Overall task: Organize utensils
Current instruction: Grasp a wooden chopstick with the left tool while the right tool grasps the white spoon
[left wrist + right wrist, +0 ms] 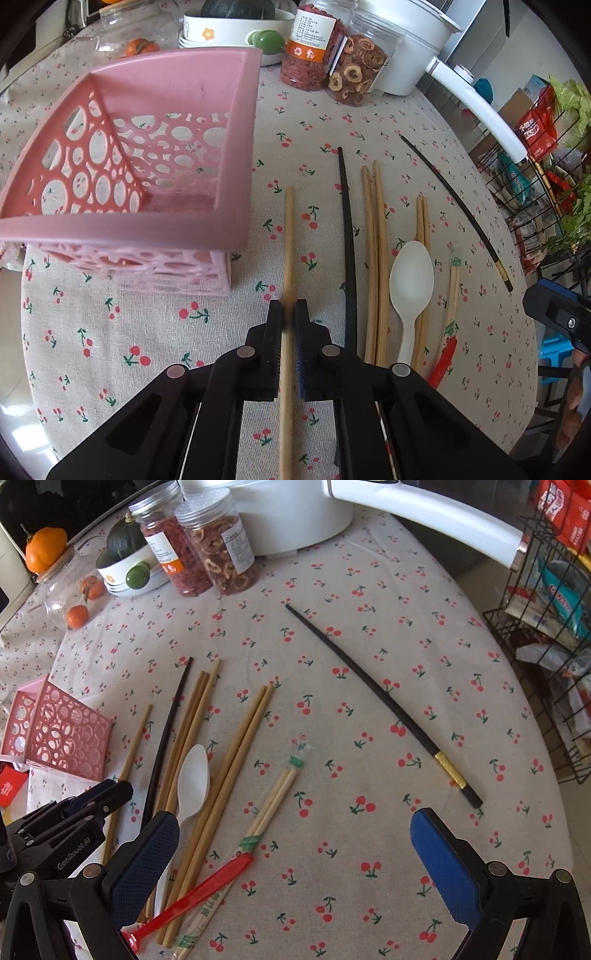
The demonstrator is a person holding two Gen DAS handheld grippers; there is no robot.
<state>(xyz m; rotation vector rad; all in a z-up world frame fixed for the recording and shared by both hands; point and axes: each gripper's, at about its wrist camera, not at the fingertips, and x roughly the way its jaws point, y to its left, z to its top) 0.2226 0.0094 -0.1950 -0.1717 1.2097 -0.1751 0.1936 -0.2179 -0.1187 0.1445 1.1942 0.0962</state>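
We see two black sticks (384, 705), one spoon (192, 779), one basket (236, 147). Our left gripper (289, 310) pinches one wood stick (289, 236); our right gripper (295, 834) gapes wide. The stick's end is hidden.

The tabletop (369, 657) wears a matt woven cloth printed with cherries, and on it lie pale, unvarnished wooden chopsticks (236, 753), a smooth white plastic spoon (192, 775) with a soft sheen, and a glossy black chopstick (380, 698) banded in textured gold near its 5 o'clock end. The basket (166, 122) is matt pink plastic pierced with round holes. The right gripper (295, 856) has rough blue rubbery pads (443, 860) on matt black plastic with dull metal pins.
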